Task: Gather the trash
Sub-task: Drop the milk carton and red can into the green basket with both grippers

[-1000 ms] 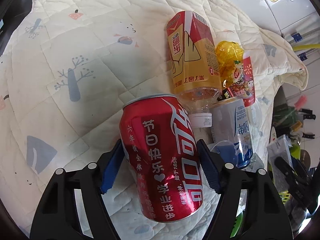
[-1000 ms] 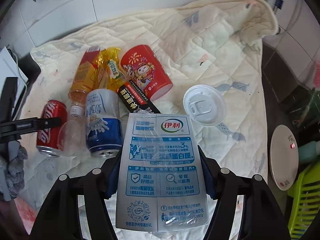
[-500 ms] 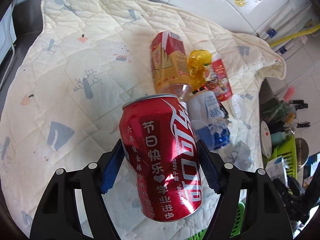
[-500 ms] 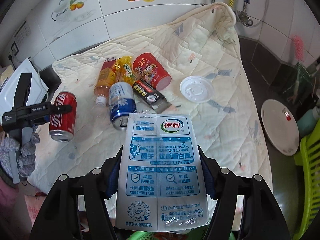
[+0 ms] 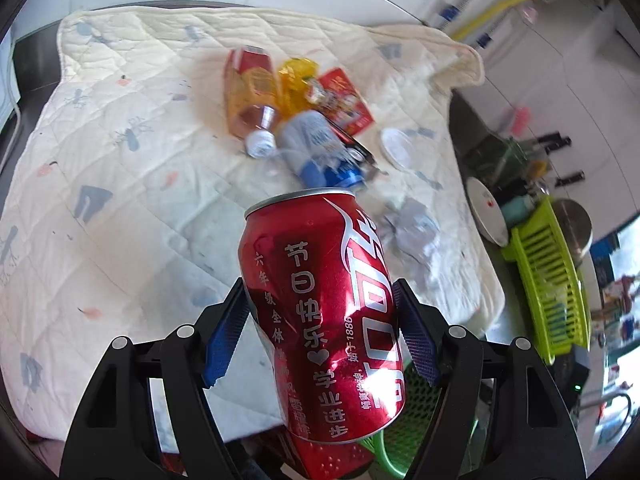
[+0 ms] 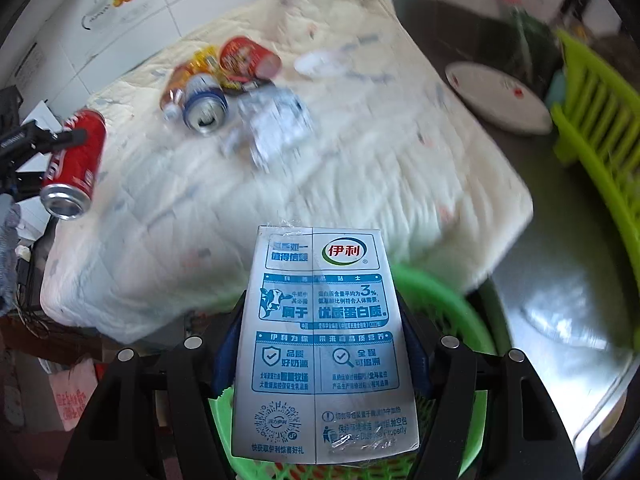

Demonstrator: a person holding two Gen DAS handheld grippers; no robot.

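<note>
My left gripper (image 5: pixel 320 336) is shut on a red cola can (image 5: pixel 320 320), held in the air above the front edge of the quilt (image 5: pixel 120 200); the can also shows in the right wrist view (image 6: pixel 76 160). My right gripper (image 6: pixel 320 344) is shut on a white and blue milk carton (image 6: pixel 324 352), held over a green mesh basket (image 6: pixel 452 312). On the quilt lie an orange drink bottle (image 5: pixel 250 96), a blue and white can (image 5: pixel 320 148), a yellow wrapper (image 5: pixel 296 80), a red cup (image 5: pixel 344 96), a white lid (image 5: pixel 396 146) and crumpled clear plastic (image 5: pixel 412 228).
A white plate (image 6: pixel 496 96) and a lime green dish rack (image 6: pixel 600 120) stand right of the quilt on a steel sink counter (image 6: pixel 560 300). A tiled wall (image 6: pixel 120 12) is behind. The green basket (image 5: pixel 412 432) sits below the quilt's front edge.
Both grippers have pulled back and up from the quilt with their loads. The right gripper with the carton now hangs over the green basket. The trash pile looks farther away.
</note>
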